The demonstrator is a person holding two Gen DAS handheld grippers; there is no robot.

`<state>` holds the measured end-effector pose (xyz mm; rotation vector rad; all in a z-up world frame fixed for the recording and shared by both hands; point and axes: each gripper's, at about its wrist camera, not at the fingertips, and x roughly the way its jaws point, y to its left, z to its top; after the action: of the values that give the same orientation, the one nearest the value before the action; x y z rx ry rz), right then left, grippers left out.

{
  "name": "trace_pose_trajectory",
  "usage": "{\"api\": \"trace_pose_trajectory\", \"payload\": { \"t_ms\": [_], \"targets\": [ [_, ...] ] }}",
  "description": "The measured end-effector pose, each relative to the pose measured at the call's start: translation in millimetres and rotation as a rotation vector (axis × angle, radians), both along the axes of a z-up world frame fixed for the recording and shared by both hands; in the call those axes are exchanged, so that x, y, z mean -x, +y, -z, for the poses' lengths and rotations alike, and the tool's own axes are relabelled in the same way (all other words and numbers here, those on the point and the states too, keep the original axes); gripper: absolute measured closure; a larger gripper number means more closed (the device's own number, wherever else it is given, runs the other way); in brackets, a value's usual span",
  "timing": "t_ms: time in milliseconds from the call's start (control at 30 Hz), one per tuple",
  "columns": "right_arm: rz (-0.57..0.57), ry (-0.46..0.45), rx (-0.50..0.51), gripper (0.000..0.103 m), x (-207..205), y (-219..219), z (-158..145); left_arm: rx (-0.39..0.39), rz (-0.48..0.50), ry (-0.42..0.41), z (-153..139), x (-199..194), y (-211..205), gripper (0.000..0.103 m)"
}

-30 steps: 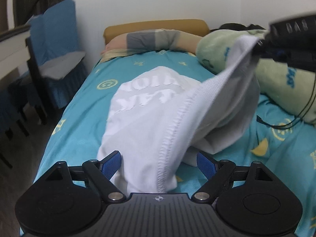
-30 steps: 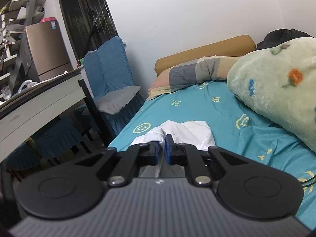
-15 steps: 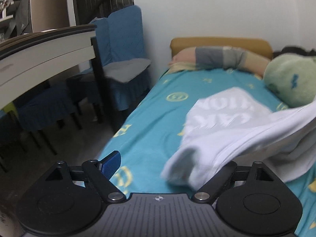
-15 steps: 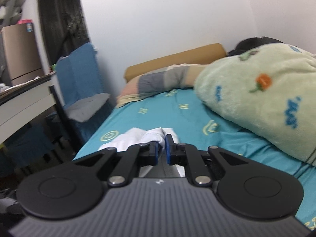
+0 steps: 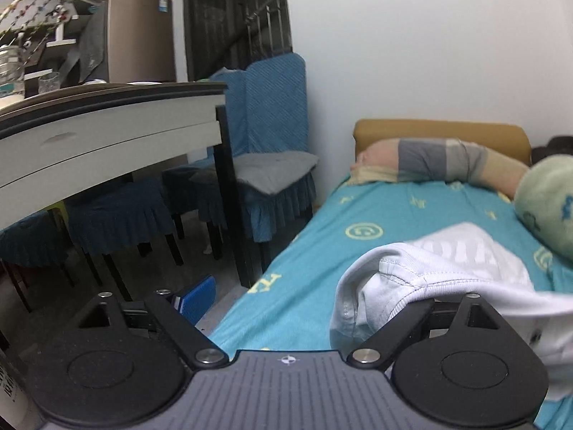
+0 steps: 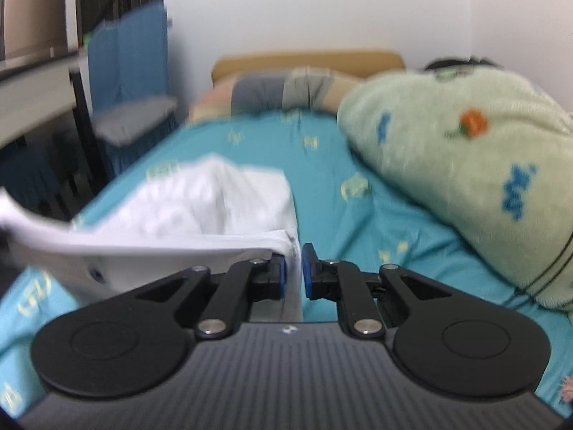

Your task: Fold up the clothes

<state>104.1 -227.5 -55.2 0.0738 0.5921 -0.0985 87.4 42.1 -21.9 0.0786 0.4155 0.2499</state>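
**Shirt on bed, right view blurred**

Right wrist view is motion-blurred; shirt detail is hard to read there. One bed (image 5: pixel 315 215) with teal sheet, one green blanket (image 6: pixel 465 165), one table (image 5: pixel 107 136), one white shirt (image 5: pixel 447 261) lying on the bed. Shirt fabric drapes over the left gripper (image 5: pixel 304 297), hiding its right finger; its jaws are spread wide. Right gripper (image 6: pixel 294 272) is nearly together, pinching a shirt edge.

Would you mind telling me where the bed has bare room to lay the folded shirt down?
Bare teal sheet runs between the white shirt and green blanket, and up toward the pillow. The blanket crowds the wall side.
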Motion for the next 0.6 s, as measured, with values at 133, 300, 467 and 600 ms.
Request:
{"api": "trace_pose_trajectory", "payload": {
  "t_ms": [133, 300, 467, 600],
  "targets": [
    [-0.018, 0.109, 0.035, 0.049, -0.3, 3.7, 15.6, 0.056, -0.016, -0.018, -7.2, 1.8, 9.6, 0.012],
    [0.088, -0.009, 0.013, 0.025, 19.4, -2.0, -4.5, 0.114, -0.005, -0.032, -13.0, 6.5, 19.0, 0.012],
    [0.207, -0.157, -0.019, 0.025, 41.5, -9.1, -29.4, 0.141, 0.036, -0.120, -25.1, 27.1, 22.0, 0.012],
    [0.275, -0.299, -0.053, 0.025, 65.8, -11.9, -63.2, 0.196, 0.046, -0.234, -59.5, 57.4, 30.3, 0.012]
  ]
}}
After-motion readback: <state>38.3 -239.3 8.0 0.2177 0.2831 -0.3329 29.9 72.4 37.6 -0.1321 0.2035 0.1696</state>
